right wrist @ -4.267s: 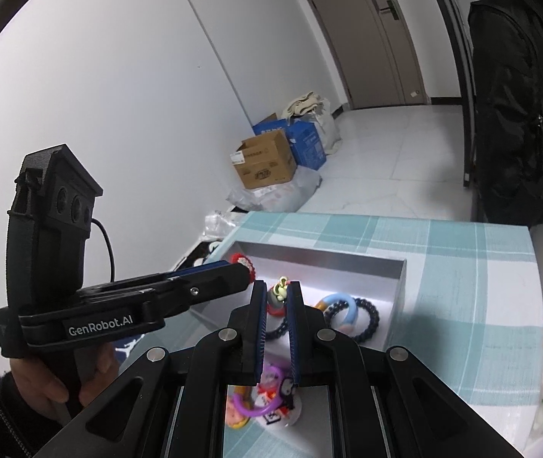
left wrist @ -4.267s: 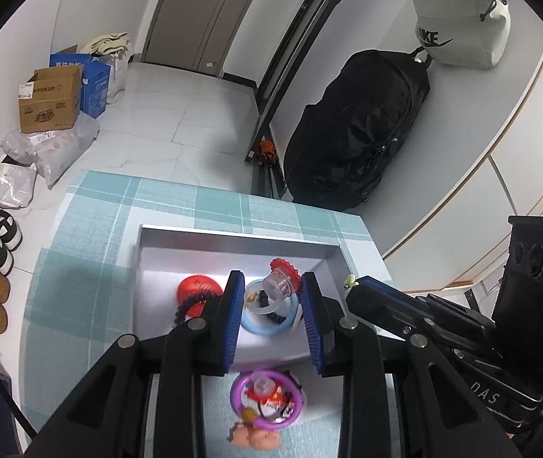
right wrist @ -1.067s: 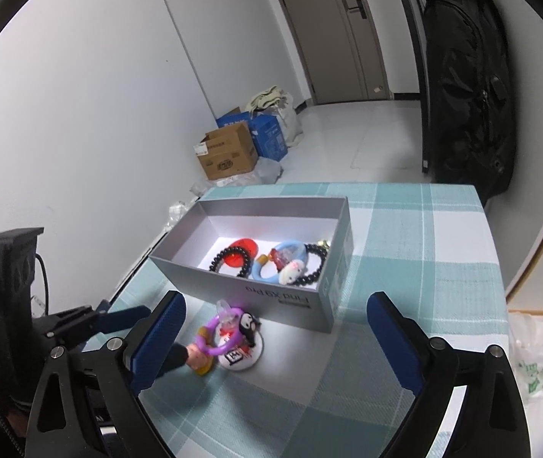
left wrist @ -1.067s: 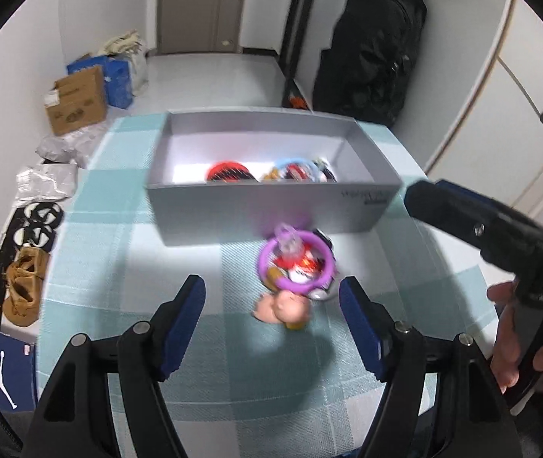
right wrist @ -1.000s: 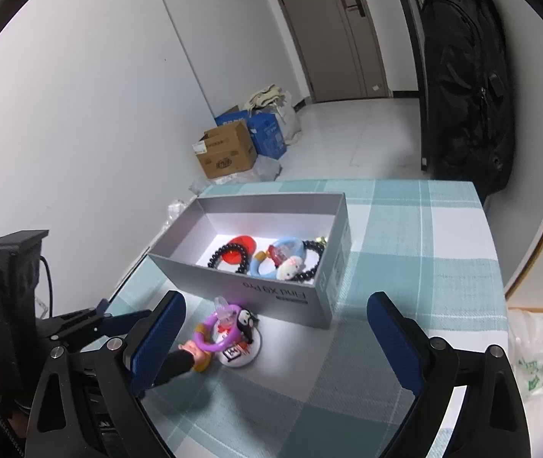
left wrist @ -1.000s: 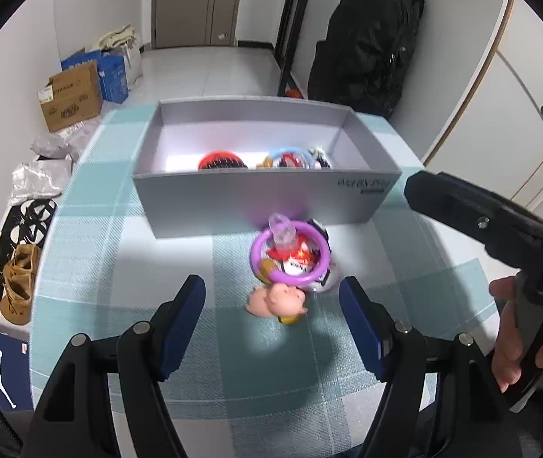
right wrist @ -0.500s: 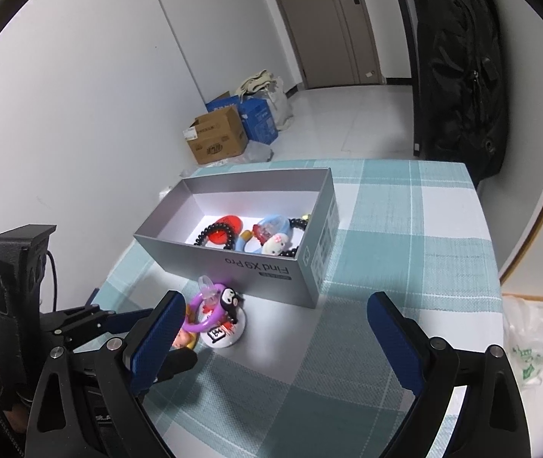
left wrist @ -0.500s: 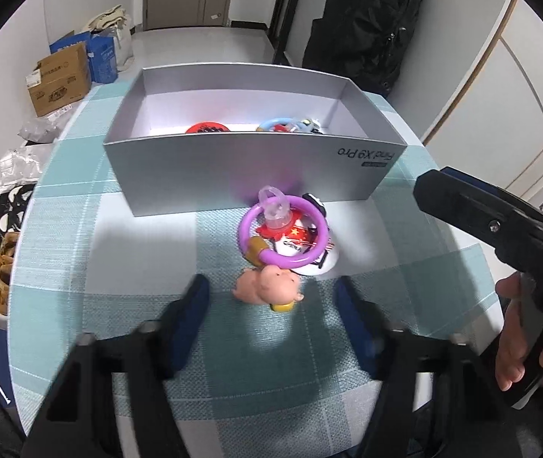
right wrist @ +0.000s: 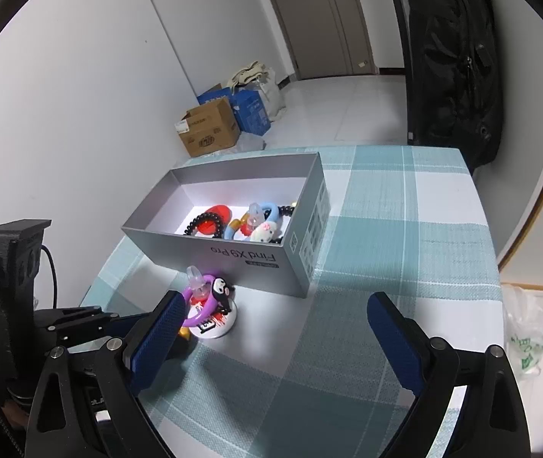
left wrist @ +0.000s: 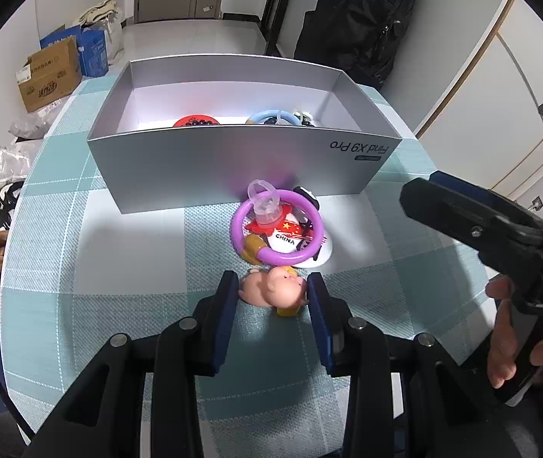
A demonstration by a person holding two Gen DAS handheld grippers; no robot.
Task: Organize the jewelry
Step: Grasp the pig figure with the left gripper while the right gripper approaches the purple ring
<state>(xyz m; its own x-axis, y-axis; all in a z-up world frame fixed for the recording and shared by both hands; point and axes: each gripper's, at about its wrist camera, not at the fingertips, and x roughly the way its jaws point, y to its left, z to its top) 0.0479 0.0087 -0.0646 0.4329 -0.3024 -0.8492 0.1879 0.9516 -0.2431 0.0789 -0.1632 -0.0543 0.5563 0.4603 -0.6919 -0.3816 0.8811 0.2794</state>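
Two blue pads of the left gripper [left wrist: 273, 293] sit either side of a little pink pig charm [left wrist: 273, 291] on the teal checked tablecloth [left wrist: 80, 267]; its jaws have just been closing in and look right up against the pig's sides, though I honestly can't tell if they're pressing on it yet. Just past the pig, touching it or nearly, is a purple ring bracelet [left wrist: 277, 234] with a clear plastic charm on top, lying over a round white badge [left wrist: 290, 242] that reads "CHINA" next to a small red flag, with a black cartoon figure at its edge. Behind that pile stands the open grey box [left wrist: 233, 168], printed "Find X9 Pro" upside down on the near wall. Inside it you can see a red disc with a black bead bracelet [right wrist: 204, 225] on it, plus a light blue ring bracelet [right wrist: 267, 215] with a white cat charm. The right gripper [right wrist: 275, 337] hangs over the cloth with its jaws spread wide and nothing between them. Off the table, a cardboard box [left wrist: 48, 74] and blue bags sit on the floor, and a black backpack [right wrist: 454, 61] hangs by the door.
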